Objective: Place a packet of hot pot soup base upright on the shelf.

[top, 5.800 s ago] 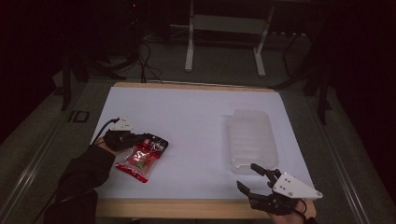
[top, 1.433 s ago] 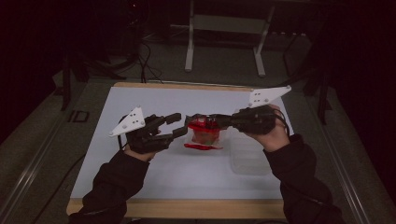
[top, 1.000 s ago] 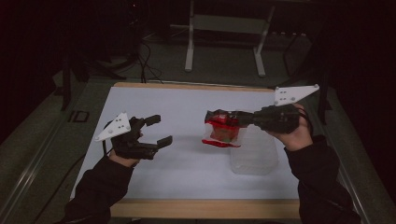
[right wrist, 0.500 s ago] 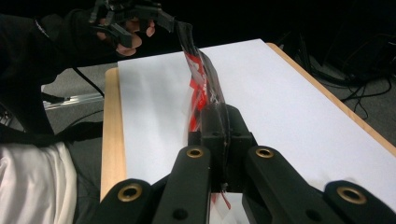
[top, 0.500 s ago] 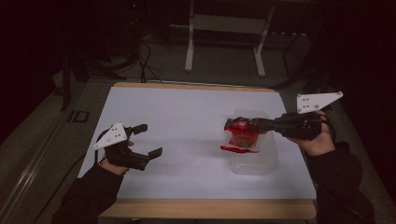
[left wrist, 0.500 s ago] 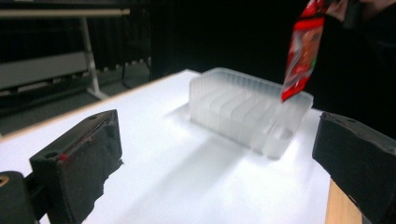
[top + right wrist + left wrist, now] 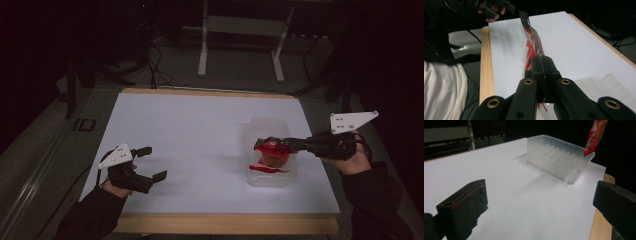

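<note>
Right gripper jaws pinching red packet, hanging directly over clear tray; tray's long axis 12–6. Left gripper jaws spread, empty, bench 8 o'clock, well apart.

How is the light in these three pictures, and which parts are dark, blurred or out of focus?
High view: the white table is lit, the room behind nearly black; the red packet is slightly blurred. Left gripper view: the clear tray casts a soft shadow, the near black jaws look soft. Right gripper view: the packet is fairly sharp, the person's sleeve very dark.
</note>
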`<state>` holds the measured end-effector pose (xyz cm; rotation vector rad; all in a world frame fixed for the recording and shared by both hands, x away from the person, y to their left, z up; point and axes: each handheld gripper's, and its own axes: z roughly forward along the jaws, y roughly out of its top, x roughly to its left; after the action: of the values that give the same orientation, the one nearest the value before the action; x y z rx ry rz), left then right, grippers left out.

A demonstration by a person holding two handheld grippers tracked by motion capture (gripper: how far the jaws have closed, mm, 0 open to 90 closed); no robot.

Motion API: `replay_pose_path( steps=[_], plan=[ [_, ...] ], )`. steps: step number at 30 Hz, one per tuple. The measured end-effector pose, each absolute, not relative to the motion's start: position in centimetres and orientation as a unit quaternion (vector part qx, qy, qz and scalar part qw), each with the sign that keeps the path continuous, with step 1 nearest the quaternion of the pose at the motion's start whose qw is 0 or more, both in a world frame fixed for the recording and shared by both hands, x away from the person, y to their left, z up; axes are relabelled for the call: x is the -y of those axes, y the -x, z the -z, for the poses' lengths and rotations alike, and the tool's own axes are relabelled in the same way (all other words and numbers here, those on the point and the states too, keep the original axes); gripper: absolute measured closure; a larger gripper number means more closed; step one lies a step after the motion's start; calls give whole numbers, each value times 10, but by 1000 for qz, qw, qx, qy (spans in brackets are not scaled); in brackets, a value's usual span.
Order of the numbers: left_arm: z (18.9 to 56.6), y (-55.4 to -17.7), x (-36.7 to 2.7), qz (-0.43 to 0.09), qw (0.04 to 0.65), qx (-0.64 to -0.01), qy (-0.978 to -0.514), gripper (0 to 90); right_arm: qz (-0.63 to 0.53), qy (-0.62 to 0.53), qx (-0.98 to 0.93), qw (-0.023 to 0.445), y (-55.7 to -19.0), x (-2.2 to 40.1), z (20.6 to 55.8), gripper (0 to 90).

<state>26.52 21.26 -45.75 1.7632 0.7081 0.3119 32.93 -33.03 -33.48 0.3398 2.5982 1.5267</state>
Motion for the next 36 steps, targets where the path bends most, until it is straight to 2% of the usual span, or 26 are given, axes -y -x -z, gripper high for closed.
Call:
replay_pose_path(
  steps=[14, 36],
  plan=[
    [470, -266, -216, -126, 572, -312, -748, 0, -483, -115, -866, 61, -337, 340, 362, 900],
    [481, -268, -219, -128, 563, -314, -754, 0, -474, -127, -871, 4, -344, 344, 411, 900]
  ],
)
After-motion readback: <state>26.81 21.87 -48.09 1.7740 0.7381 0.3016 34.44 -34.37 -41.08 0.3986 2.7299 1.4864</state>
